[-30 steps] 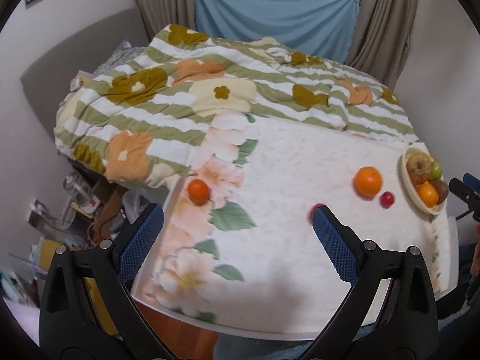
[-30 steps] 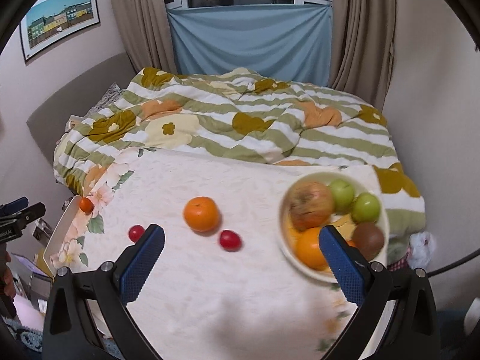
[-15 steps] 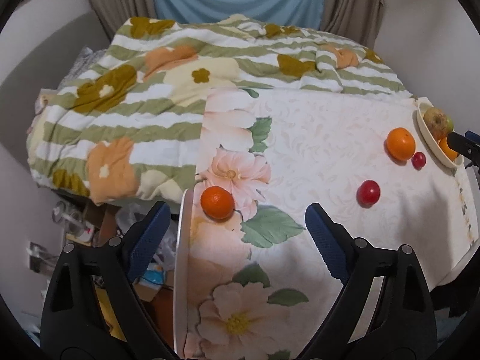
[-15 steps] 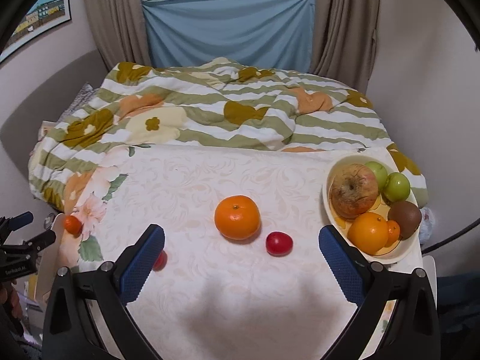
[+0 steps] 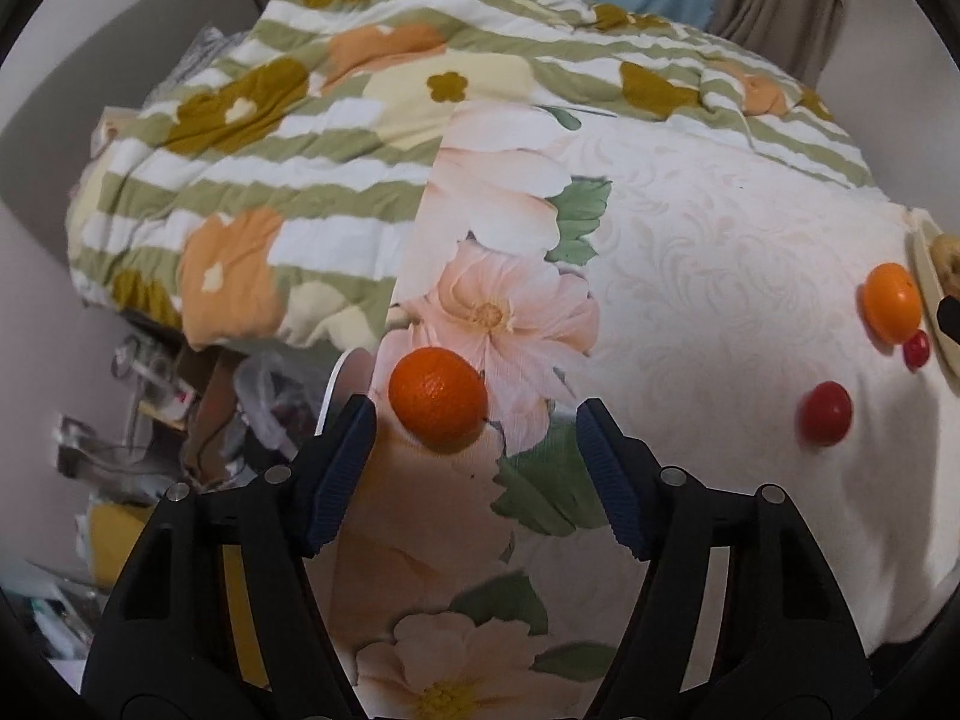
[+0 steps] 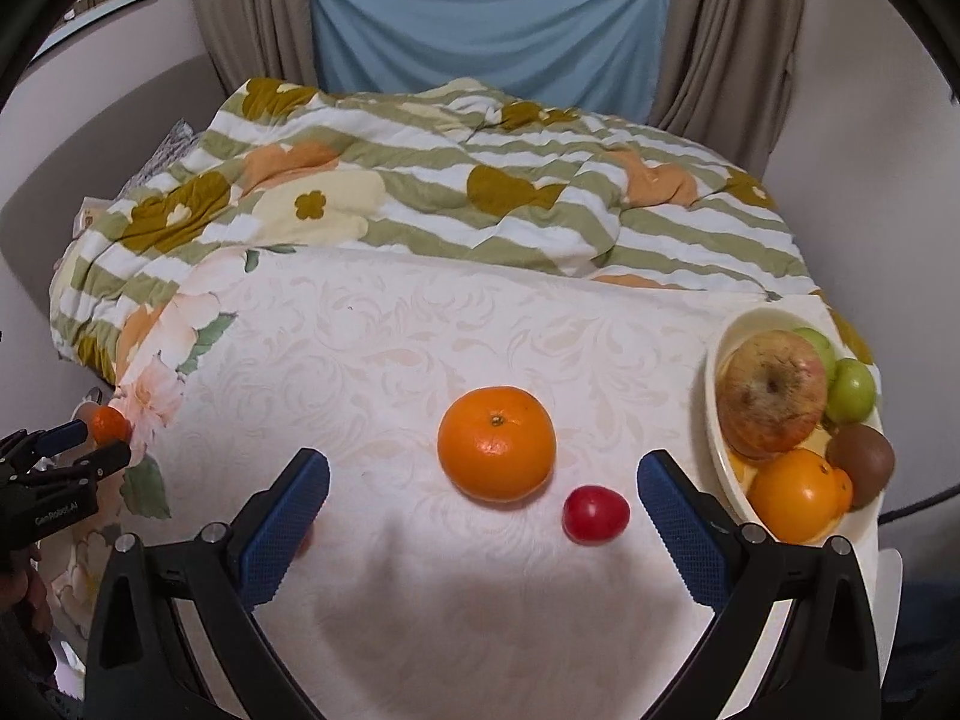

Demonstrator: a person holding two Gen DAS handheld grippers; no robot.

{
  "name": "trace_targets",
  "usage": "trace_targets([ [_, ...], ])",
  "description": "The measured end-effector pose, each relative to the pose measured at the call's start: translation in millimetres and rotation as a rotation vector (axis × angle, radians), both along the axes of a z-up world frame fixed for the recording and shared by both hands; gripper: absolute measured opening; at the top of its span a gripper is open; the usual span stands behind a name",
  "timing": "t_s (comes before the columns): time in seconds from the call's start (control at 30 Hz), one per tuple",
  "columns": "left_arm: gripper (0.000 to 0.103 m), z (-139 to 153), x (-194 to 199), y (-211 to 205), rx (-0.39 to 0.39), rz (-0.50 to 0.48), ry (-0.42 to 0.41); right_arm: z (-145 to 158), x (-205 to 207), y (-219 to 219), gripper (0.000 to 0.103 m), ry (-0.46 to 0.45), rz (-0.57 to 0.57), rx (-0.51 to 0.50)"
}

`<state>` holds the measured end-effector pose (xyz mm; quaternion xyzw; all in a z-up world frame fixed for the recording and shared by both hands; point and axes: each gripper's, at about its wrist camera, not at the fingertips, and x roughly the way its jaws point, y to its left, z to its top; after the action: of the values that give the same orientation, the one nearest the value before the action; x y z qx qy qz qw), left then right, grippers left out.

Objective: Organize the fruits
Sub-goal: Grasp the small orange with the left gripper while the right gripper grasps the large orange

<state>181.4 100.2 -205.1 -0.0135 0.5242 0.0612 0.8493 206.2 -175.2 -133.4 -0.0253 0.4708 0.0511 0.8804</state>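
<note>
Already several fruits are gathered in the bowl point(image 6: 717, 420); the small orange point(image 5: 437, 395) is framed by the wide-spread, empty left gripper point(image 5: 474, 420), while the right gripper point(image 6: 483, 474), likewise parted and empty, is held over the large orange point(image 6: 495, 443) and red fruit point(image 6: 595, 513).

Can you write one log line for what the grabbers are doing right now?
left hand-held gripper: open, nearing small orange | right hand-held gripper: open, facing big orange | bowl: holds fruit

**Colours on the counter**

The counter point(image 6: 420, 348) cloth was cream with pink flowers. The big orange point(image 6: 495, 443) and small mandarin point(image 5: 437, 394) were orange, two tomatoes point(image 6: 595, 513) red. The blanket point(image 6: 420, 192) had green-white stripes. The gripper pads point(image 6: 678, 516) were blue.
</note>
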Motion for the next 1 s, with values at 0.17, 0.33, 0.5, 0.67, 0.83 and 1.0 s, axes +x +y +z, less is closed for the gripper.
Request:
trace_targets([
  [0.17,0.067,-11,7,-2,0.030,0.055,0.032,-14,13,-7,0.097,0.037,0.037,0.000],
  [0.33,0.059,-14,10,2,0.033,0.096,0.038,-25,23,-13,0.092,0.062,0.061,0.004],
  [0.5,0.048,-12,13,2,0.062,0.123,0.039,-33,27,-14,0.087,0.078,0.083,0.002],
  [0.67,0.042,-10,11,8,0.041,0.140,0.040,-36,31,-15,0.085,0.079,0.099,-0.006],
  [0.83,0.042,-9,11,6,0.038,0.131,0.039,-42,38,-13,0.075,0.092,0.119,-0.011],
  [1.0,0.042,-9,13,-7,0.026,0.103,0.041,-49,42,-11,0.071,0.103,0.137,-0.004],
])
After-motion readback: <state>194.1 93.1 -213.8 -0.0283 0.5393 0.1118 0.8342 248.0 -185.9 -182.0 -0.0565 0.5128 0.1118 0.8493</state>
